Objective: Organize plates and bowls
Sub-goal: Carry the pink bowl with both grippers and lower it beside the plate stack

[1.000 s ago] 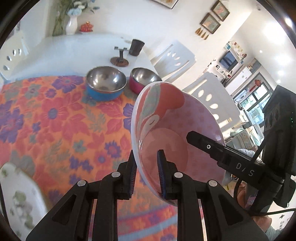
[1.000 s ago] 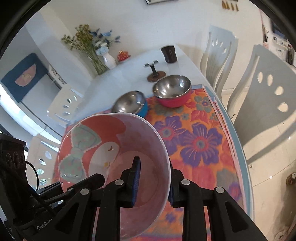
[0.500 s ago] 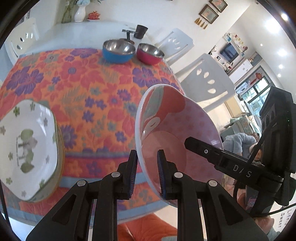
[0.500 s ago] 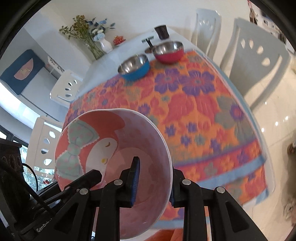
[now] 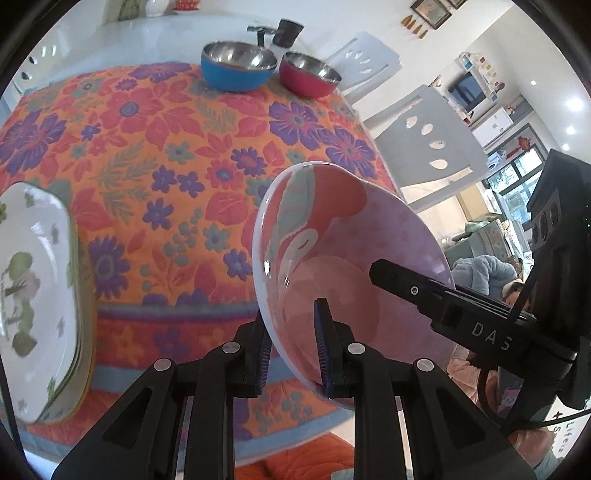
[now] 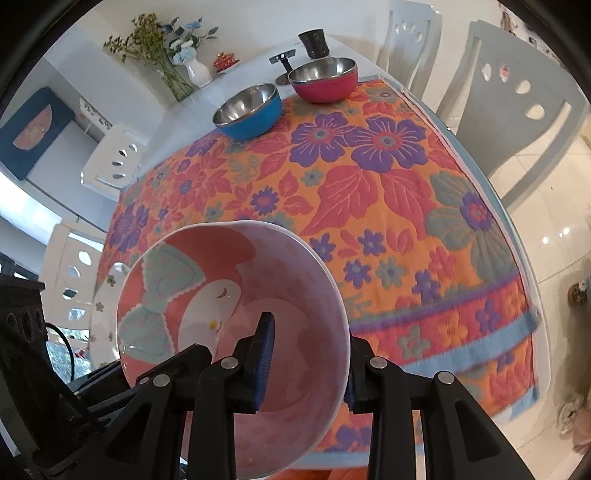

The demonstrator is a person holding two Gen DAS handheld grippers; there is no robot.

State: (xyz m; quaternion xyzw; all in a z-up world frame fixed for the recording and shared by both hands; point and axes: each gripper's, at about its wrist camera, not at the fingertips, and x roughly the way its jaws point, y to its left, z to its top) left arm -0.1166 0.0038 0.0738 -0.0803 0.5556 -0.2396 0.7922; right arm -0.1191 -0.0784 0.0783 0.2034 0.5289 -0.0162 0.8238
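Observation:
A pink bowl point(image 5: 332, 236) with a cartoon face and a bow is held in the air over the near edge of the table. My left gripper point(image 5: 293, 347) is shut on its left rim. My right gripper point(image 6: 306, 362) is shut on its right rim; the bowl also shows in the right wrist view point(image 6: 207, 295). The right gripper's finger point(image 5: 424, 291) shows inside the bowl in the left wrist view. A white plate stack point(image 5: 33, 295) with green prints lies at the near left. A blue bowl point(image 5: 238, 66) and a red bowl point(image 5: 308, 75) stand side by side at the far end.
An orange floral cloth point(image 5: 166, 147) covers the table. A dark cup point(image 5: 288, 33) and a small stand point(image 5: 260, 31) sit behind the bowls. A flower vase point(image 6: 197, 72) stands at the far edge. White chairs point(image 5: 424, 140) stand along the right side.
Both grippers pulled the pink bowl back from near the metal bowls to the near table edge, then came lower and closer to the cloth. The plate stack came into view at left.

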